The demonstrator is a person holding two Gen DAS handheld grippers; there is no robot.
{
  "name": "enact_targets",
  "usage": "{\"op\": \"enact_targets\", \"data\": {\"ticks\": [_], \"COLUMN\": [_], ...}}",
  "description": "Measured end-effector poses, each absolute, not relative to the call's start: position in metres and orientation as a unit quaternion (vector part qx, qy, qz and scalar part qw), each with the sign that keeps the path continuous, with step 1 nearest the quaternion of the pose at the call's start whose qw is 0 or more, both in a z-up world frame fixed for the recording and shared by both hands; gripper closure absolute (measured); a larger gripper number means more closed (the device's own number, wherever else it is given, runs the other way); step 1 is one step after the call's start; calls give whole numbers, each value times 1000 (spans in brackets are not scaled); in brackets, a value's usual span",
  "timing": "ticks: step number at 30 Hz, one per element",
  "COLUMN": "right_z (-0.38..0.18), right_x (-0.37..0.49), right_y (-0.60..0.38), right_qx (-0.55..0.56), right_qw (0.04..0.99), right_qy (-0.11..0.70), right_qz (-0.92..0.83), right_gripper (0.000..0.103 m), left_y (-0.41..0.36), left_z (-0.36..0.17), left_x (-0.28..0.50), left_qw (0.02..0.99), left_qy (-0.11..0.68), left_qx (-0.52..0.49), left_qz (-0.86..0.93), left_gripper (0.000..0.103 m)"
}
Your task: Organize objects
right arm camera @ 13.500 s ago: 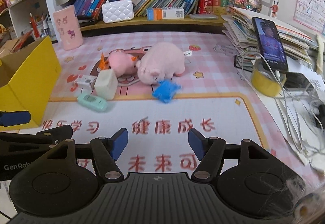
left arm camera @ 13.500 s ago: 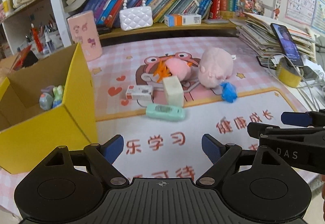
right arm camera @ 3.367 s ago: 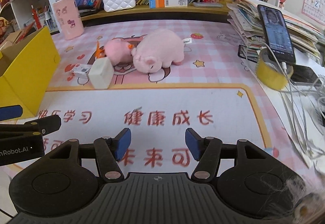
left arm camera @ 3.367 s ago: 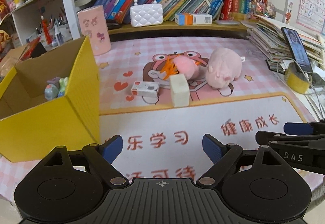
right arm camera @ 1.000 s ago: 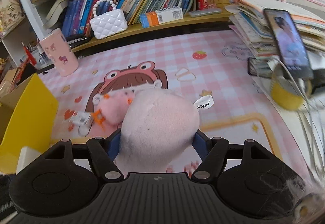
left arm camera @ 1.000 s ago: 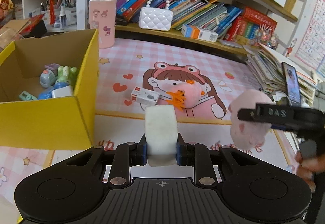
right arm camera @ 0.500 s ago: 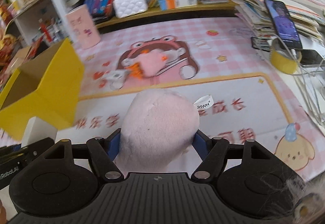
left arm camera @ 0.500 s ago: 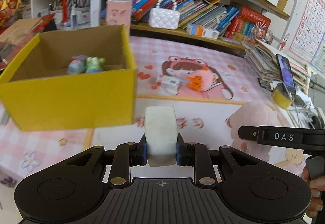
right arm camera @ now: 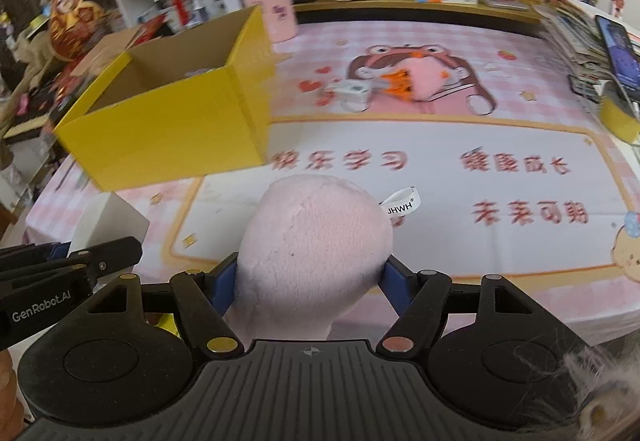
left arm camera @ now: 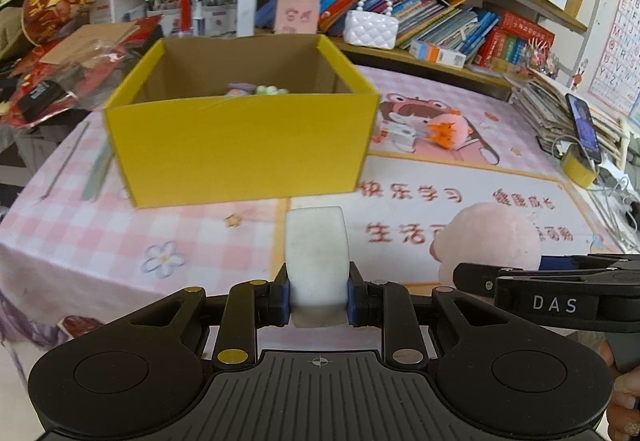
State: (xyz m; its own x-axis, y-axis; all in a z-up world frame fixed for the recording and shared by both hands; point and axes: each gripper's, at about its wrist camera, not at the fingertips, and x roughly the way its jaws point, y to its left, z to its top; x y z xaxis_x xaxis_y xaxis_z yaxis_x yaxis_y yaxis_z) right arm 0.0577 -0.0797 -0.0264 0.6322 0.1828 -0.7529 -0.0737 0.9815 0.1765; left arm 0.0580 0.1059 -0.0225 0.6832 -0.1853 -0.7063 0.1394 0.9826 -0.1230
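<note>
From the left wrist, the left claw (left arm camera: 318, 295) pinches a white block (left arm camera: 316, 257) held above the bench's (left arm camera: 80, 237) near edge, with the open yellow box (left arm camera: 240, 137) just beyond it, small toys inside, and the pink plush (left arm camera: 490, 237) off to the right. From the right wrist, the right claw (right arm camera: 308, 281) squeezes the pink plush (right arm camera: 316, 241) above the near edge, while the yellow box (right arm camera: 176, 129) stands toward the bench's far left and a small pink toy (right arm camera: 420, 79) lies beside a small white carton (right arm camera: 352, 89) mid-bench.

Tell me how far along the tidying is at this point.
Done: a few small toys already lie in the yellow box. In hand: the left tongs grip a white block, and the right tongs grip the pink plush. Left: a small white box and a smaller pink plush on the mat.
</note>
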Motion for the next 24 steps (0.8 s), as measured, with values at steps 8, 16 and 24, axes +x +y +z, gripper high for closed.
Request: {"op": "enact_targets", "data": {"ticks": [8,16,24], "right_z": [-25,-18,-12], "right_x": [42,36,35], "right_y": [-45,-17,1], "right_qx": [62,40,25], "right_qw": [903,908,909], "right_qy": [416,403,400], "right_qz": [89,105,118], "right_gripper": [34,33,33], "left_y": [138,163,181], "left_z": [-21,-14,-7], "left_x": [37,27,21], "left_qw": [922,930,937], "left_qy": [379,359,341], "left_qx": [-33,-47,-60], "left_qz": [-75,-61,-51], "left_gripper": [80,80,80]}}
